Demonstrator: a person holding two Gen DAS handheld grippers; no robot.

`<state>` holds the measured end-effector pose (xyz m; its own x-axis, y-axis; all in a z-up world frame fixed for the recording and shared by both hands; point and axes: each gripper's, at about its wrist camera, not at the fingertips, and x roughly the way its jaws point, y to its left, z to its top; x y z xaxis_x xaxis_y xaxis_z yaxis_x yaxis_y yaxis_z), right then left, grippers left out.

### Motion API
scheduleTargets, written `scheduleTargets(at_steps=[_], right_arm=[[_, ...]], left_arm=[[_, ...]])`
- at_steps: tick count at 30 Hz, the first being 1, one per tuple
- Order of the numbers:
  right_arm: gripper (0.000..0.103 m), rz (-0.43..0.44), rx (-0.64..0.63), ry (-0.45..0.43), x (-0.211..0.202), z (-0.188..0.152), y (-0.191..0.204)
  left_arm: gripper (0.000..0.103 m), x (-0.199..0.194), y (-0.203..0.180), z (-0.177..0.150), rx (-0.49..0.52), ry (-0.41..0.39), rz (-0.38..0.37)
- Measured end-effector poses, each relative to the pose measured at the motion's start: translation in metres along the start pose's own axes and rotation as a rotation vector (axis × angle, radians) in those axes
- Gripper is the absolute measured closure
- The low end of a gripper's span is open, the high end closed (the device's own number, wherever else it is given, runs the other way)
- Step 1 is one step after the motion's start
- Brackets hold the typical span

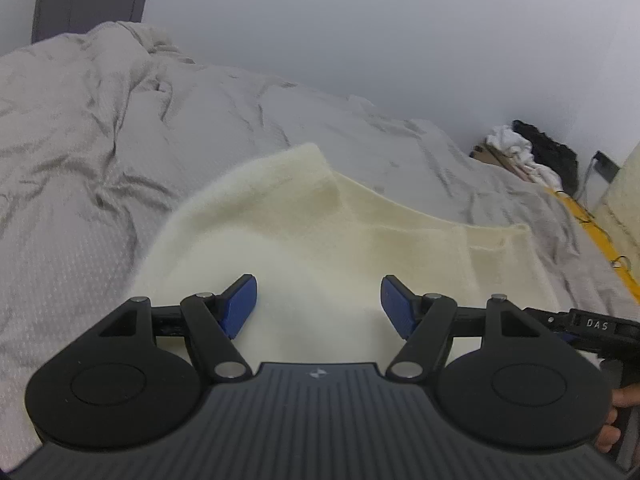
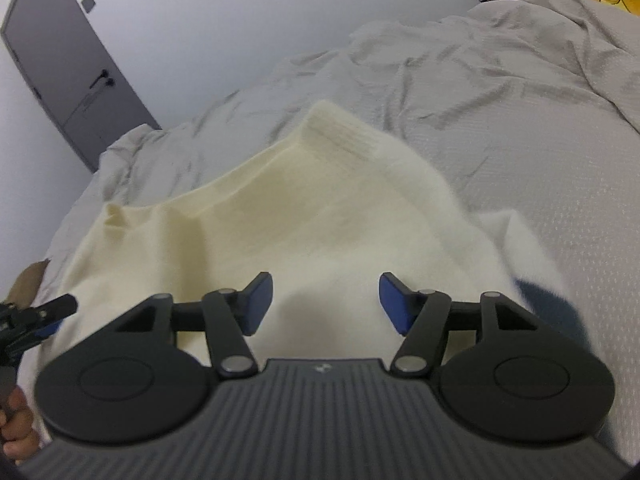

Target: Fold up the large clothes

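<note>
A cream fuzzy sweater (image 1: 320,232) lies spread on a bed with a grey-white cover (image 1: 72,184). My left gripper (image 1: 319,306) is open and empty just above the sweater's near part. The right gripper's body shows at that view's right edge (image 1: 592,326). In the right wrist view the same sweater (image 2: 288,216) lies with its ribbed cuff or hem (image 2: 344,132) pointing away. My right gripper (image 2: 326,304) is open and empty above the near part of the sweater. The left gripper's tip shows at the left edge (image 2: 36,316).
The rumpled bed cover (image 2: 500,92) surrounds the sweater. A grey door (image 2: 68,72) stands in the white wall. A pile of white and black clothes (image 1: 528,152) lies past the bed's far corner, beside a yellow strip (image 1: 592,232) and cables.
</note>
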<state>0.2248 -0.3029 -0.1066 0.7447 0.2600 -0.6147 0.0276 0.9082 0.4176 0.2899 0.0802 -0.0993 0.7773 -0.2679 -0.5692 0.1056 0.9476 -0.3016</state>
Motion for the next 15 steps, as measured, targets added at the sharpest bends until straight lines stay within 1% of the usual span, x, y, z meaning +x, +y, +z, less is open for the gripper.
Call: scheduleTargets(at_steps=[3, 5, 8, 10, 15], right_arm=[[0.041, -0.055, -0.044, -0.023, 0.012, 0.007, 0.005], [0.043, -0.077, -0.070, -0.025, 0.021, 0.009, 0.004], [0.043, -0.091, -0.080, -0.014, 0.034, 0.010, 0.001], [0.043, -0.097, -0.085, -0.001, 0.042, 0.012, -0.001], [0.040, -0.121, -0.135, 0.003, 0.050, 0.012, 0.009]], left_arm=[[0.030, 0.012, 0.001, 0.002, 0.009, 0.004, 0.030], [0.030, 0.020, 0.003, 0.003, 0.011, 0.017, 0.043], [0.030, 0.031, 0.007, 0.004, -0.001, 0.047, 0.059], [0.030, 0.037, 0.006, 0.004, 0.014, 0.061, 0.071], [0.030, 0.036, 0.002, 0.001, 0.037, 0.053, 0.089]])
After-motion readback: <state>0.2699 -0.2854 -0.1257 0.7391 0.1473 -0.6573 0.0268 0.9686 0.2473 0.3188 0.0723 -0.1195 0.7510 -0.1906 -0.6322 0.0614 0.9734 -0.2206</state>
